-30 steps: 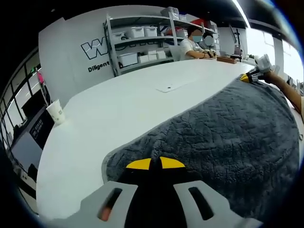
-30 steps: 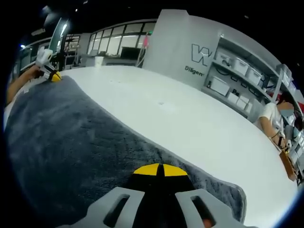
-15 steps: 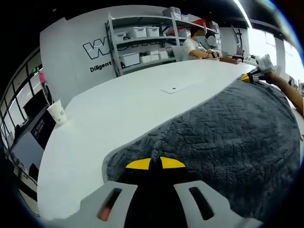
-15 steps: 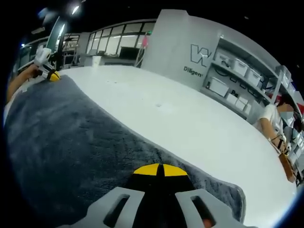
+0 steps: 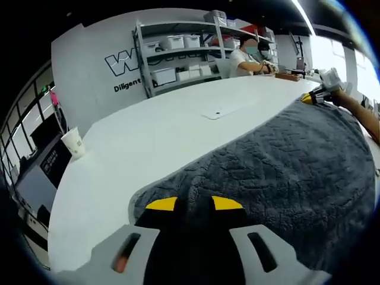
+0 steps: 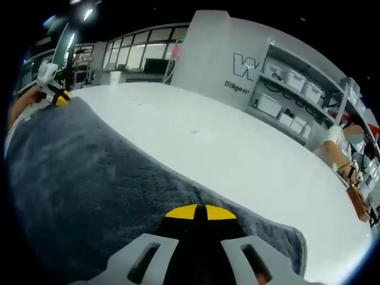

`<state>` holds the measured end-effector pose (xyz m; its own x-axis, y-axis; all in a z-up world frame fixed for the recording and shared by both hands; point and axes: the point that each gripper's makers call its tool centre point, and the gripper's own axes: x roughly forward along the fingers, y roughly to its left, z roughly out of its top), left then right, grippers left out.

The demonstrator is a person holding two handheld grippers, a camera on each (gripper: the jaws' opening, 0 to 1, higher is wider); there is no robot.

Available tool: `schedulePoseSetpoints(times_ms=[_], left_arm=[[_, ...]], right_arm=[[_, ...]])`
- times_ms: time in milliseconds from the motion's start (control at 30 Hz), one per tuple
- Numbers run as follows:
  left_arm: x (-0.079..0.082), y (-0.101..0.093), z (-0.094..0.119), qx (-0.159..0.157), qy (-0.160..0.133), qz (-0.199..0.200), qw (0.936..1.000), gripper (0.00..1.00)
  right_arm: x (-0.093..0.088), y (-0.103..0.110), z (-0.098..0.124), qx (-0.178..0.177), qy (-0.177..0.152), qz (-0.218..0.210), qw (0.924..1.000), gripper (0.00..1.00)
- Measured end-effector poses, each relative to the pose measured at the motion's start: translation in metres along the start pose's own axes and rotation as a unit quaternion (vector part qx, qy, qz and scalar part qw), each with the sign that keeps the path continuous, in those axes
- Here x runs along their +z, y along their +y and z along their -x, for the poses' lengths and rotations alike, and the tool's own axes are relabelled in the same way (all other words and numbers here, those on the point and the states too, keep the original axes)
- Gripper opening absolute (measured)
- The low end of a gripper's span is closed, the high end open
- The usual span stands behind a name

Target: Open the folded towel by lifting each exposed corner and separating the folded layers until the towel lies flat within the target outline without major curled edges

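Observation:
A dark grey quilted towel (image 5: 285, 160) lies spread on the white table (image 5: 154, 136). My left gripper (image 5: 193, 203) stands open over the towel's near corner, its yellow-tipped jaws apart with grey cloth showing between them. In the right gripper view the towel (image 6: 77, 172) stretches away to the left, and my right gripper (image 6: 199, 212) is shut on its edge close to a corner. Each gripper also shows small at the towel's far corner in the other view: the right gripper (image 5: 313, 97) held by a hand, and the left gripper (image 6: 56, 98) likewise.
A paper cup (image 5: 73, 142) stands near the table's left edge. A small flat tag (image 5: 217, 113) lies on the bare table (image 6: 237, 148) beyond the towel. Shelves with bins (image 5: 178, 53) line the back wall, and a person (image 5: 244, 58) sits at the far end.
My left gripper's jaws have opened, letting go of the towel corner. The right gripper stays shut on the towel; its view has shifted only slightly.

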<state>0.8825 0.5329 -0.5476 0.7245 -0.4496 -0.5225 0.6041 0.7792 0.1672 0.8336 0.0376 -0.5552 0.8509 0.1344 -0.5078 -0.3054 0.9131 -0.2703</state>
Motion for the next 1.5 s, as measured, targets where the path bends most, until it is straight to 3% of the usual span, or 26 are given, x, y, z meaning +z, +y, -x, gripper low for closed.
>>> schedulePoseSetpoints(times_ms=[200, 367, 500, 667, 700, 833, 900, 1233, 1500], left_arm=[[0.006, -0.008, 0.009, -0.014, -0.014, 0.017, 0.9997, 0.37], [0.005, -0.005, 0.018, 0.001, -0.013, 0.01, 0.9999, 0.46], [0.003, -0.02, 0.025, -0.027, -0.025, 0.024, 0.999, 0.73], [0.001, -0.027, 0.03, -0.036, -0.025, 0.024, 0.9988, 0.81], [0.0, -0.037, 0.041, -0.048, -0.028, 0.024, 0.9981, 0.85], [0.002, -0.049, 0.053, -0.07, -0.038, 0.022, 0.9966, 0.98], [0.0, -0.054, 0.057, -0.076, -0.037, 0.019, 0.9962, 1.0], [-0.015, -0.067, 0.08, -0.089, -0.029, 0.014, 0.9955, 1.0], [-0.034, -0.079, 0.106, -0.083, -0.019, 0.02, 0.9961, 1.0]], right_arm=[[0.002, -0.005, 0.012, -0.013, 0.0, -0.001, 0.9999, 0.21], [0.0, -0.002, 0.029, -0.011, 0.005, 0.005, 0.9999, 0.33], [-0.001, 0.006, 0.044, 0.004, 0.005, -0.003, 1.0, 0.49], [-0.001, 0.01, 0.053, 0.007, 0.005, -0.004, 1.0, 0.66], [-0.004, 0.017, 0.071, 0.019, 0.011, -0.011, 0.9997, 0.7], [-0.009, 0.026, 0.087, 0.029, 0.022, -0.008, 0.9993, 0.91], [-0.013, 0.03, 0.097, 0.034, 0.023, -0.015, 0.999, 0.99], [-0.037, 0.05, 0.142, 0.061, 0.025, -0.035, 0.9972, 0.99], [-0.058, 0.044, 0.182, 0.032, 0.031, -0.044, 0.998, 0.99]])
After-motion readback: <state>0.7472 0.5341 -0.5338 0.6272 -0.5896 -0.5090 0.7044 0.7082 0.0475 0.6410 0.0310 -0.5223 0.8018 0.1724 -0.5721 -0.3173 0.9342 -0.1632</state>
